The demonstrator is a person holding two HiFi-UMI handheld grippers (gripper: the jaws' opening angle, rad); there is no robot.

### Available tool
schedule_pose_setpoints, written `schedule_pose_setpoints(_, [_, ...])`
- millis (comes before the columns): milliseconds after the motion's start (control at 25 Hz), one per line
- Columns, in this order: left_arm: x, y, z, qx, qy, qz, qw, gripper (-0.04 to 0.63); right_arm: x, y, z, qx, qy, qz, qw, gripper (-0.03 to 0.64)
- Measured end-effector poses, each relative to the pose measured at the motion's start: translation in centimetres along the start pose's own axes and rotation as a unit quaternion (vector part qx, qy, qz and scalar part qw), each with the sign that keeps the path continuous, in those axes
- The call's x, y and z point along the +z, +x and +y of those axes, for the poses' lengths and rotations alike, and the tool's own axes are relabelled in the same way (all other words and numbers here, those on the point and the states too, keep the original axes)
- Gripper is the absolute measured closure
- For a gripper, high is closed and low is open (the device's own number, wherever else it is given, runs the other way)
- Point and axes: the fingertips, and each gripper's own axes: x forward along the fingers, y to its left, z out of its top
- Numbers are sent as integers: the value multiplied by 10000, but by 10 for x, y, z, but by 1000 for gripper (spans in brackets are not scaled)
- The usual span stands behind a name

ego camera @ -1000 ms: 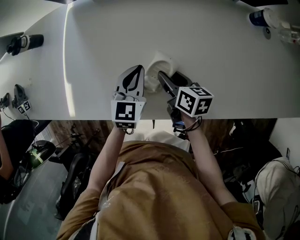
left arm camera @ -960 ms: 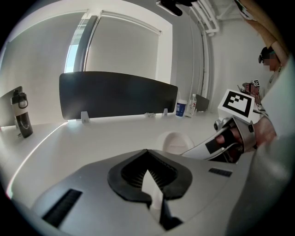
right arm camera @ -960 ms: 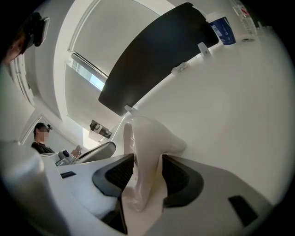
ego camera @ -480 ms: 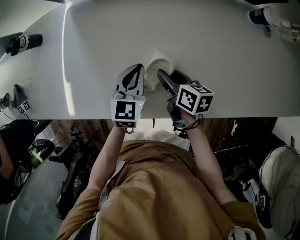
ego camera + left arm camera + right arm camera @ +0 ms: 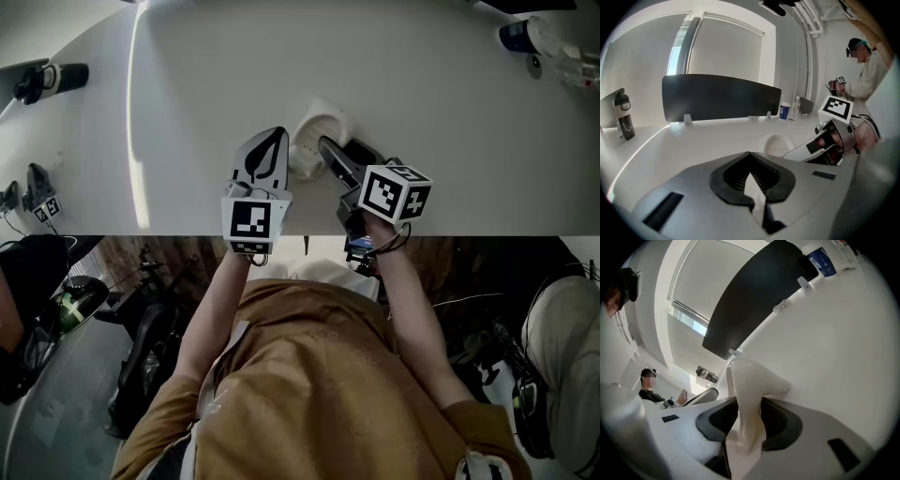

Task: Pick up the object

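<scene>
The object is a white cup-like piece (image 5: pixel 314 139) on the white table (image 5: pixel 422 103), just beyond both grippers. My right gripper (image 5: pixel 330 150) reaches in from its right side. In the right gripper view the object's white wall (image 5: pixel 751 380) stands between the black pads (image 5: pixel 785 420) of the right gripper (image 5: pixel 747 430). The jaws have just been closing and both pads touch the wall. My left gripper (image 5: pixel 272 139) lies on the table just left of the object, shut and holding nothing. The left gripper view shows the left gripper (image 5: pixel 751 176), the object (image 5: pixel 777 144) and the right gripper (image 5: pixel 820 146).
A blue-and-white container (image 5: pixel 525 34) and a clear item stand at the far right corner. A black device (image 5: pixel 52 82) and a small marked tool (image 5: pixel 42 202) lie at the left. A black panel (image 5: pixel 722 96) runs along the far edge. The table's front edge (image 5: pixel 450 232) lies under my wrists.
The right gripper's marker cube has shifted slightly right and rolled a little, and its jaws have narrowed on the white object. The left gripper has not moved.
</scene>
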Motion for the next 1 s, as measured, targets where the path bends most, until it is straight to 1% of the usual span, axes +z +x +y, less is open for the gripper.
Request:
schedule_pose_setpoints(80, [0, -2, 1, 27, -33, -19, 10000, 592, 1, 0, 0, 36, 35, -20, 10000, 459])
schedule_pose_setpoints(320, [0, -5, 2, 27, 24, -52, 10000, 592, 1, -2, 1, 189, 73, -50, 9998, 471])
schedule_pose_setpoints(520, [1, -7, 2, 70, -55, -50, 9999, 592, 2, -4, 3, 293, 97, -113, 9995, 477])
schedule_pose_setpoints(1000, [0, -9, 3, 63, 3, -55, 10000, 592, 2, -6, 4, 399, 144, -166, 9990, 479])
